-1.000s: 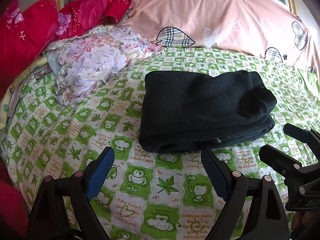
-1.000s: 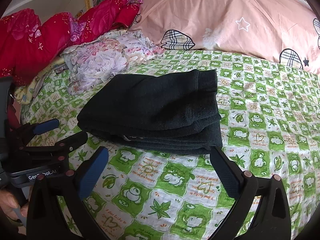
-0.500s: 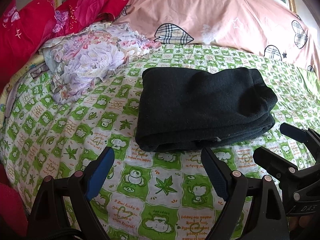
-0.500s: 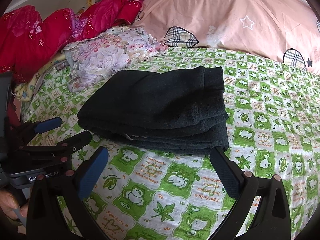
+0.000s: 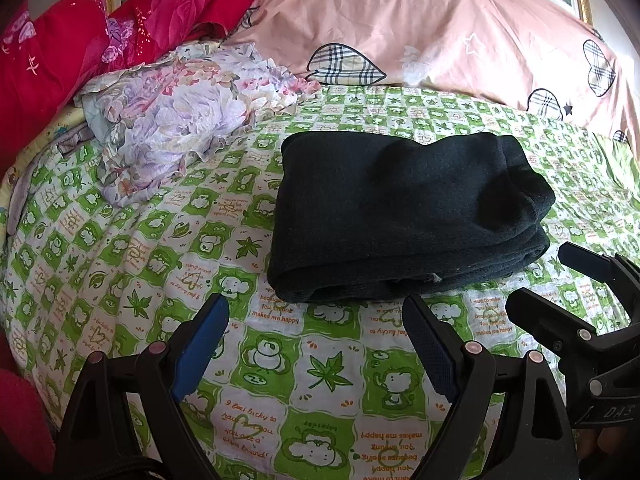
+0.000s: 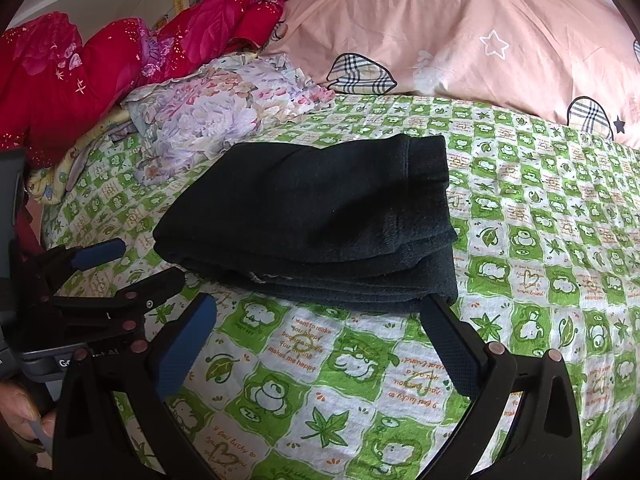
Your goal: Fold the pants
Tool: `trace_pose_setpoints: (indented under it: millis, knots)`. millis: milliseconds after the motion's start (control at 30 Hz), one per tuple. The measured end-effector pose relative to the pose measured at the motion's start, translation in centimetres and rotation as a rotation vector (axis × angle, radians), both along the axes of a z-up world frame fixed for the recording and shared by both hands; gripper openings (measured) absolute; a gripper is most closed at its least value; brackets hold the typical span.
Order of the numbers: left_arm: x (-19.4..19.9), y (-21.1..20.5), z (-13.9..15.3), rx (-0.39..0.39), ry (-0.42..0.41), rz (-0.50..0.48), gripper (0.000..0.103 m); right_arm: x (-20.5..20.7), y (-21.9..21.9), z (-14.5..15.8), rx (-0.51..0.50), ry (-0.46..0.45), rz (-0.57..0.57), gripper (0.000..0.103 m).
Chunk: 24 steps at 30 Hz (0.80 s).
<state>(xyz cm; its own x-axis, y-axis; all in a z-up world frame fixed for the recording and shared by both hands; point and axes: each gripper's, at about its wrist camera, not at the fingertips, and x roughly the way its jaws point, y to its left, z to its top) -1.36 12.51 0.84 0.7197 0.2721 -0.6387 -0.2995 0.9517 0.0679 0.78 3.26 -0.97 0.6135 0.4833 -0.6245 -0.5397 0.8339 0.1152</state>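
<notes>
Pants (image 5: pixel 404 216) were folded into a compact, roughly rectangular stack, dark green-black fleece-like knit, several layers visible along the near edge. They lay flat on the green-and-white cartoon-print bedsheet (image 5: pixel 168 248), just ahead of both tongs, touched by neither as far as the left view showed. In the right wrist view the pants (image 6: pixel 312 216) showed a stitched hem or waistband seam along the right end, top layer slightly set back from the lower ones, and a small pale fleck at the near fold edge. Left gripper (image 5: pixel 316 344) was apart, blue-padded fingers spread wide, nothing between them but bedsheet; the stack's near edge sat just past the fingertips, centred slightly right of the gap. Right gripper (image 6: pixel 320 332) was likewise apart and empty; its right fingertip sat right at the stack's near right corner, contact not resolvable. Each gripper showed up in the other's camera: right gripper at the right edge of the left view, just beside the stack's right end, left gripper at the left edge of the right view, just beside the stack's left end, with part of a hand (image 6: pixel 20 412) on its handle. Beyond the stack: crumpled floral cloth (image 5: pixel 172 116) far left of the tongs, red quilt (image 5: pixel 80 48) behind it, pink pillow (image 5: pixel 440 28) with plaid hearts across the back.
</notes>
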Motion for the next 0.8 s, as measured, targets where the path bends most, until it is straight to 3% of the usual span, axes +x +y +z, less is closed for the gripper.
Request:
trace_pose_setpoints:
  millis: [800]
  knots:
    - [-0.19, 0.39, 0.15, -0.004, -0.003, 0.018, 0.089, 0.16, -0.14, 0.37, 0.01, -0.006, 0.0, 0.102]
